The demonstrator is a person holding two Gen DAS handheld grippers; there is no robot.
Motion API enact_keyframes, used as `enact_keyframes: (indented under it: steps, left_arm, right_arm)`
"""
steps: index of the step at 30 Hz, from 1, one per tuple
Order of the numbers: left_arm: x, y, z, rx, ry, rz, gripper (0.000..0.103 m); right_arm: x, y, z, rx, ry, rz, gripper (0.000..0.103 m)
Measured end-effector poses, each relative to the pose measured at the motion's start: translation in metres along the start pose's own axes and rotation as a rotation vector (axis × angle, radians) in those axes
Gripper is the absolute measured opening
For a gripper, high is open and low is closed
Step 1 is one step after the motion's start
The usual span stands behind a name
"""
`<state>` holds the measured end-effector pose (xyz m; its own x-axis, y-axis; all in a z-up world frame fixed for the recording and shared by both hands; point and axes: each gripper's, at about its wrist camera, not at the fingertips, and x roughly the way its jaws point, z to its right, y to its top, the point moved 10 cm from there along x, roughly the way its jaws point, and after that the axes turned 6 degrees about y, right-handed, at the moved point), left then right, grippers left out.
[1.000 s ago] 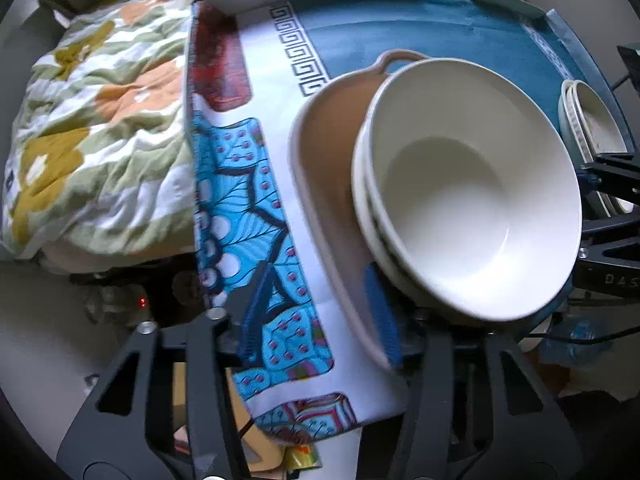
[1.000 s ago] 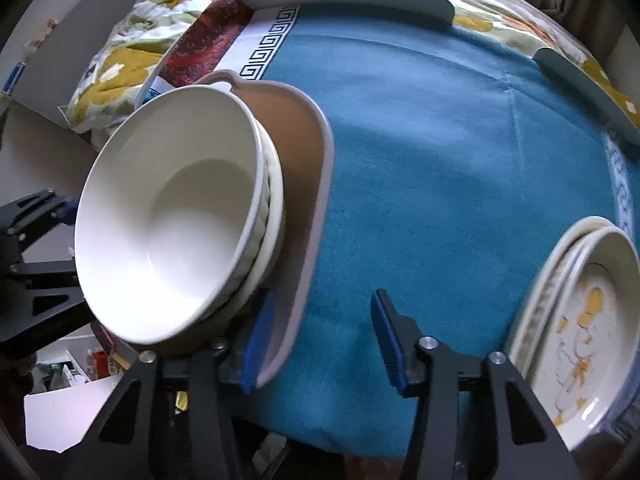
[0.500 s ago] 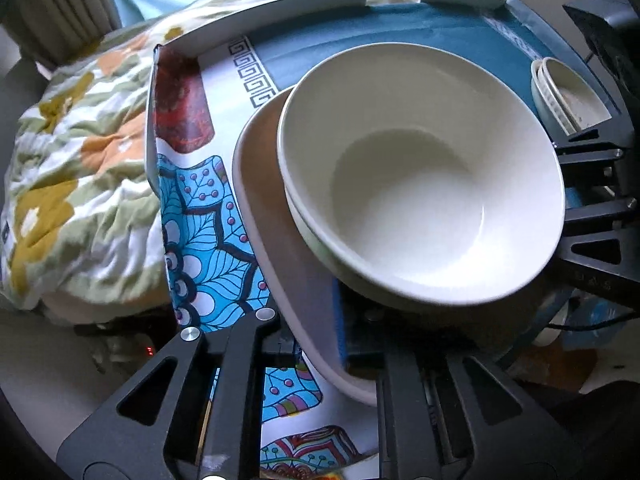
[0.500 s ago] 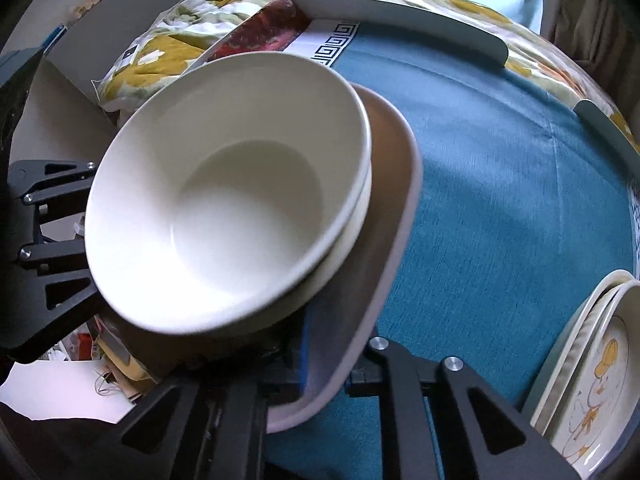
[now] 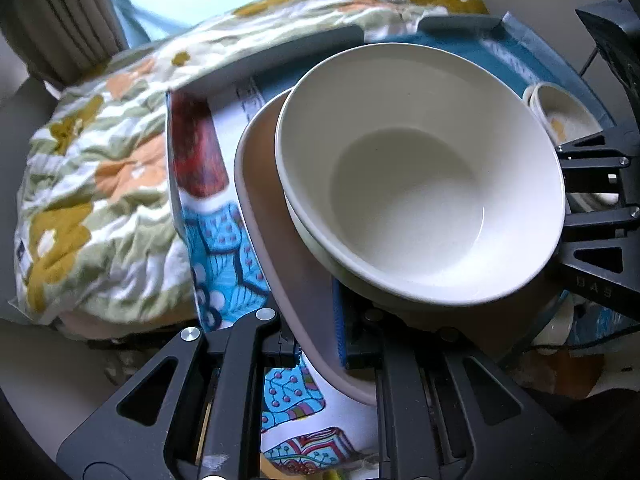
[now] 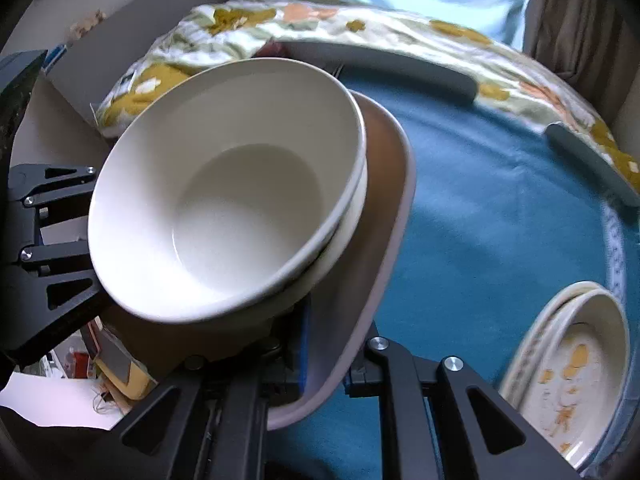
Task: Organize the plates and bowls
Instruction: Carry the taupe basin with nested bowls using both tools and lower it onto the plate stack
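- Pinched on opposite edges by the left tool (image 5: 316, 344) and the right tool (image 6: 326, 364): a taupe tray (image 5: 280, 272), jaws of each clamped tight on its rim.
- Carried on that tray: two nested white bowls (image 6: 224, 192), tilted, raised off the blue cloth (image 6: 492, 216) covering the table.
- Judged mid-carry, with a set-down spot yet to be chosen; level, matched travel of both tools needed next, lest the bowls slide.
- Waiting at the cloth's right edge: a stack of patterned plates (image 6: 572, 364).
- Seen beyond: a floral quilt (image 5: 92, 200) bunched beside the table, a patterned cloth border (image 5: 224, 248), curtains (image 6: 568, 20) and a bright window.
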<state>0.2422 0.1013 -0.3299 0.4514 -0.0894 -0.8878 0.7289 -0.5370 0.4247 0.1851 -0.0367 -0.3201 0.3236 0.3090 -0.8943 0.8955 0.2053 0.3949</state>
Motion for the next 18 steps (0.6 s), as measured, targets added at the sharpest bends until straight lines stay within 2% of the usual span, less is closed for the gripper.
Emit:
enact_keyframes:
  steps: [7,12,18]
  left_arm:
    - [-0.037,0.043,0.031,0.008,0.011,0.058,0.010]
    - [-0.063,0.074,0.075,0.011,0.020,0.096,0.010]
    - [-0.078,0.106,0.143,-0.028,-0.004,0.111,0.010]
  right_arm:
    - [-0.058,0.002,0.037,0.018,-0.018,0.081,0.012]
    - [-0.098,-0.004,0.069,0.008,-0.037,0.109,0.012]
    - [-0.141,-0.025,0.120,-0.012,-0.056,0.103,0.012]
